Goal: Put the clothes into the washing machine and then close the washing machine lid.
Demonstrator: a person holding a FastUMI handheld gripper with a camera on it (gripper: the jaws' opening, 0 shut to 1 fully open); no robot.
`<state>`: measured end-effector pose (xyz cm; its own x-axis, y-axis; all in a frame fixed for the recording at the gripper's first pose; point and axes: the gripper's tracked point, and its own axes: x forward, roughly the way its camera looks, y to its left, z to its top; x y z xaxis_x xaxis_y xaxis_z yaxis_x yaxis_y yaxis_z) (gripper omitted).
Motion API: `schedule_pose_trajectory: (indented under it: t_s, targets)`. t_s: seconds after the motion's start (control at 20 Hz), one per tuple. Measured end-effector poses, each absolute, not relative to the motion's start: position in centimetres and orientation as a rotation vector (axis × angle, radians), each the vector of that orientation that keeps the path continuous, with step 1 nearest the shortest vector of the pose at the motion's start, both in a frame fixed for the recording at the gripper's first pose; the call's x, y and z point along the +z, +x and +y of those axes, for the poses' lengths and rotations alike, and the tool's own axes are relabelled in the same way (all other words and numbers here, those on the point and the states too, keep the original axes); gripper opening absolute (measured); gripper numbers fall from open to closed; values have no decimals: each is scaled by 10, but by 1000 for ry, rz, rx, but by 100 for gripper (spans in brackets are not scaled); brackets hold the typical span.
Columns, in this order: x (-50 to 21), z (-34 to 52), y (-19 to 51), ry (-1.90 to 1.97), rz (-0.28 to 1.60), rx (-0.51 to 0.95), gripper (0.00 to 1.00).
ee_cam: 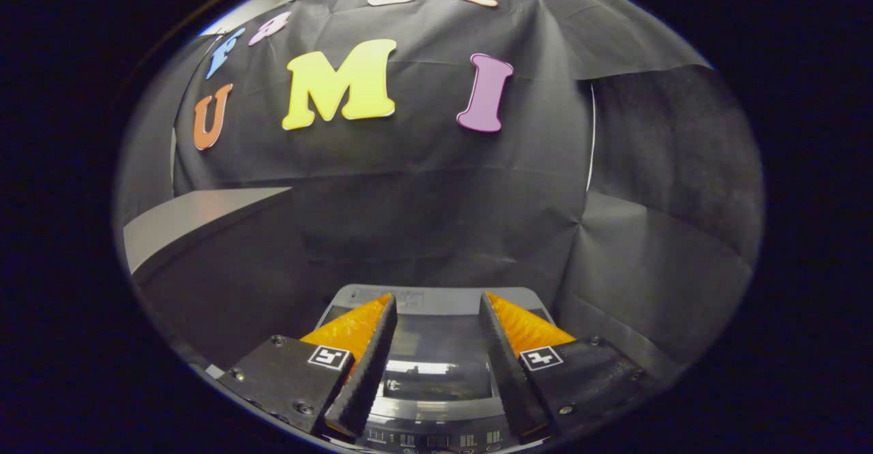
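Grey bench (198,219) off to the left, well apart from the machine. Claw (436,304) released, fingers spread, nothing between them, hanging over the washing machine (436,297). Its dark glossy lid (436,355) lies flat below and between the fingers, apparently closed. No clothes visible here. Judgement: either start or finish of the job; can't tell which. If start, next move calls for raising the lid first.

- I am in a staged recording booth: black cloth wall (423,188) hangs behind everything.
- A household washing machine (436,365) sits below my open, empty fingers (372,345).
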<state>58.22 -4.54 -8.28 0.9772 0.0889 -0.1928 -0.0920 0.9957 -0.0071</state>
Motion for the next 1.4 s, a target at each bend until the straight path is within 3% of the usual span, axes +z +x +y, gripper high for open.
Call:
schedule_pose_trajectory:
  t_s: [0.3,0.6,1.4]
  targets:
    - [-114,-45,516,-17,241,79,77]
    - [-123,-49,399,-5,220,48,77]
    - [-70,-61,84,38,88,20,78]
